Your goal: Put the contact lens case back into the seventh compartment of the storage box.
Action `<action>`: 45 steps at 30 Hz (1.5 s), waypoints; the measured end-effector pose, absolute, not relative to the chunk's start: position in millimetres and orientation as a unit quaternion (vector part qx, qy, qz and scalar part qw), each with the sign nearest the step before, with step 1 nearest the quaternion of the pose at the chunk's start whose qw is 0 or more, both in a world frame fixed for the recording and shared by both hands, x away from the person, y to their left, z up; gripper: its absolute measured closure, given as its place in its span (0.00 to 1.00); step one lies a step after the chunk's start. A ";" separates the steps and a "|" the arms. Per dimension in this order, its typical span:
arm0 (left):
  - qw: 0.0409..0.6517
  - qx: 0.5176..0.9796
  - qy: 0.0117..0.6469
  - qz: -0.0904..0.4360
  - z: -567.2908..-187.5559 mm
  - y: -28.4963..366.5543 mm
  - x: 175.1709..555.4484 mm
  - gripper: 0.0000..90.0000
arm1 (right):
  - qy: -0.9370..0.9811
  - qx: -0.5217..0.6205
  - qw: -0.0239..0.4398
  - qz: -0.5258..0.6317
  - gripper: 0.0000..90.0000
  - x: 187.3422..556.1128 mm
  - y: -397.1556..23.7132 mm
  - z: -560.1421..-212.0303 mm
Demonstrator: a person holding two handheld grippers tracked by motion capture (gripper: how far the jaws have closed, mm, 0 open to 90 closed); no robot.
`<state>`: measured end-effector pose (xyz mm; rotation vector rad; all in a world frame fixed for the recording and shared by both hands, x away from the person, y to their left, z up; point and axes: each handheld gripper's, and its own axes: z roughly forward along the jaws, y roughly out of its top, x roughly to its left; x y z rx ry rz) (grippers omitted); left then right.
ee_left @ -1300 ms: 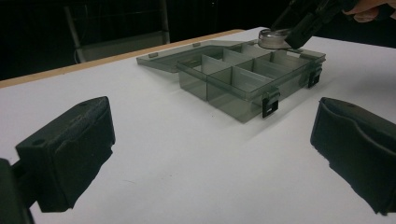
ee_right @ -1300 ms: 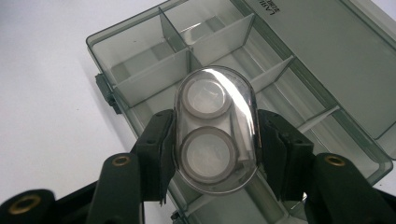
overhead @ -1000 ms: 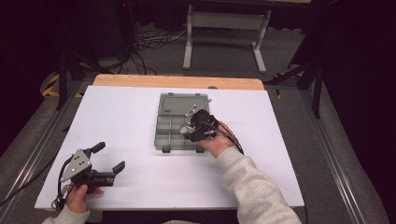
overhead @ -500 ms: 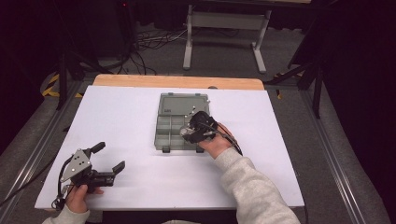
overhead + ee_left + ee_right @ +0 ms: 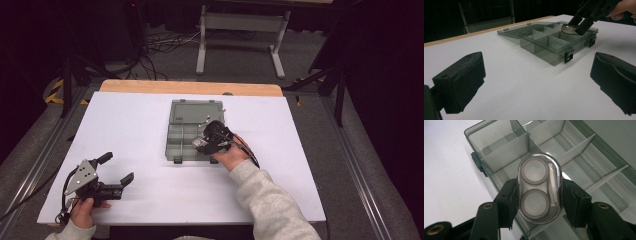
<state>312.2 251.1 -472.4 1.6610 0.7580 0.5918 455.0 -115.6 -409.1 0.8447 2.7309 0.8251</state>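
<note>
Compared with the earlier frames, the right gripper (image 5: 202,141) has shifted slightly toward the near edge of the organizer box (image 5: 180,141); the left gripper (image 5: 116,168) is unchanged. In the high view, the right gripper hides the held item. The right gripper pinches an oval clear case (image 5: 539,188) above the open box's compartments. The left gripper rests on the white table (image 5: 150,197), jaws spread, empty.

The person wore light grey sleeves (image 5: 267,200); both grippers were black, the left gripper (image 5: 116,169) topped by a grey three-cornered plate (image 5: 81,175).
</note>
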 end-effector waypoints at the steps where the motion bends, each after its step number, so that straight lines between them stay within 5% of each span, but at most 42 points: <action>1: 0.574 0.709 0.323 0.253 -472.3 251.2 312.3 0.01 | 0.915 0.283 0.083 0.276 0.54 454.7 -115.6 -409.7; 18: 0.573 0.710 0.322 0.253 -472.3 251.2 312.3 0.01 | 0.912 0.280 0.087 0.288 0.46 453.1 -119.3 -406.9; 45: 0.572 0.709 0.326 0.253 -472.1 251.6 312.2 0.01 | 0.880 0.214 0.144 0.398 0.03 423.6 -135.1 -357.7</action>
